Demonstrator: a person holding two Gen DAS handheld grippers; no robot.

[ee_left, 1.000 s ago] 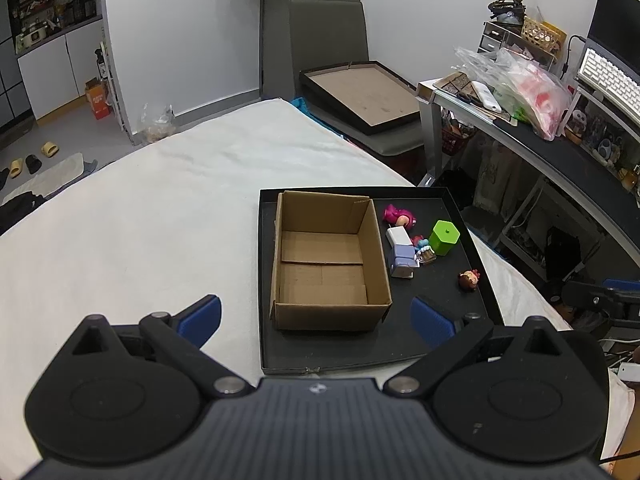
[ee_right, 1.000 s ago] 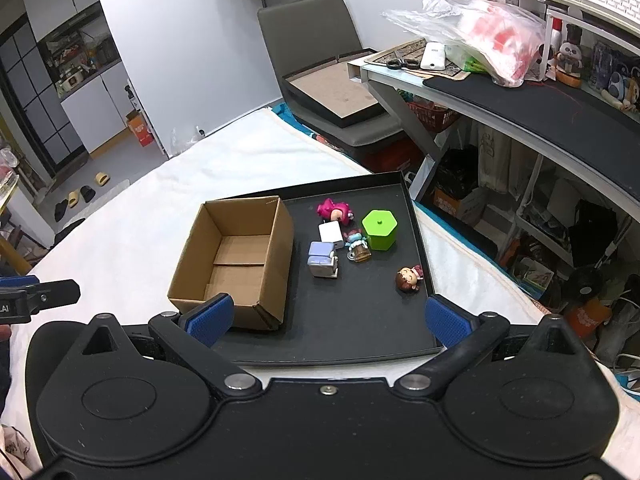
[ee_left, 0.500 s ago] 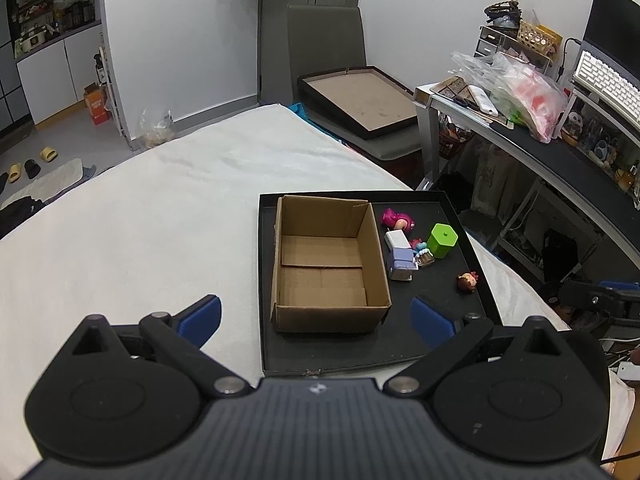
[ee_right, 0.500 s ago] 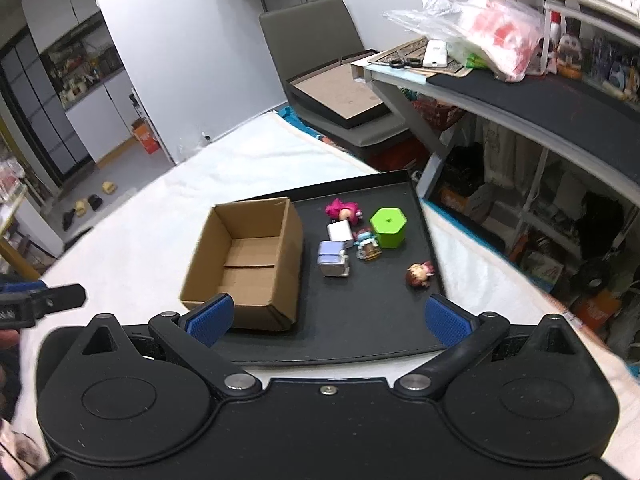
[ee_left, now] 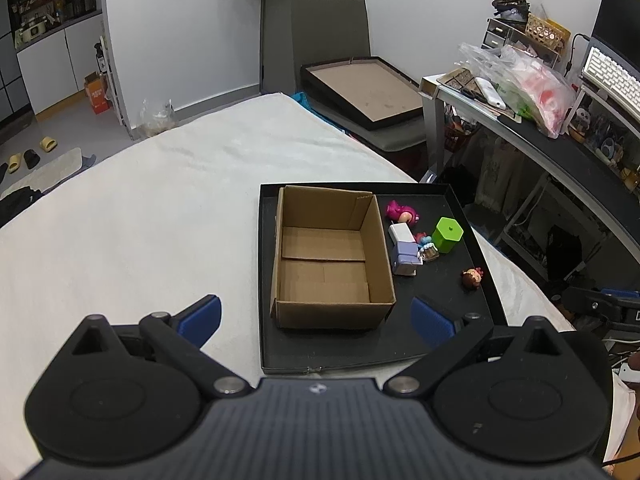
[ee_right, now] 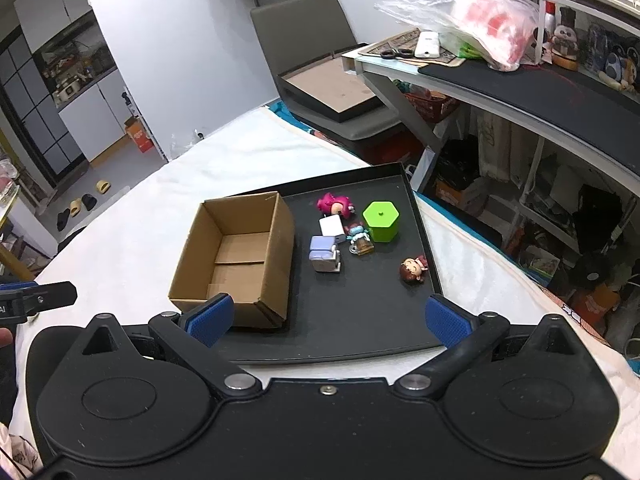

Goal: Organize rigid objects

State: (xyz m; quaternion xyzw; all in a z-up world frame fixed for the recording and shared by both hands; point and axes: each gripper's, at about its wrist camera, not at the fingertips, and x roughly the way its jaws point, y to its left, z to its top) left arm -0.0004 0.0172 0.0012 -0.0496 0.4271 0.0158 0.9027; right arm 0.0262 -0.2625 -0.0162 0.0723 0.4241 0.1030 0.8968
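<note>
A black tray point(ee_left: 452, 312) point(ee_right: 360, 332) lies on the white bed. In it stands an open, empty cardboard box point(ee_left: 332, 256) point(ee_right: 236, 256). To the box's right lie a pink plush figure point(ee_right: 335, 204), a white cube point(ee_right: 332, 226), a purple-white block toy point(ee_right: 325, 254), a small teal-haired figure point(ee_right: 360, 240), a green hexagonal box point(ee_right: 381, 220) and a brown-haired doll head point(ee_right: 412, 270). My left gripper point(ee_left: 316, 318) is open and empty, in front of the box. My right gripper point(ee_right: 328, 318) is open and empty, above the tray's near edge.
The white bed cover point(ee_left: 140, 208) spreads left of the tray. A grey chair carrying a framed board point(ee_left: 364, 92) stands behind the bed. A cluttered desk point(ee_right: 520, 80) with bags runs along the right. The left gripper's tip shows at the right wrist view's left edge point(ee_right: 36, 298).
The right gripper has moved forward toward the tray, so the toys look larger. The left gripper has barely shifted. Both stay open and empty.
</note>
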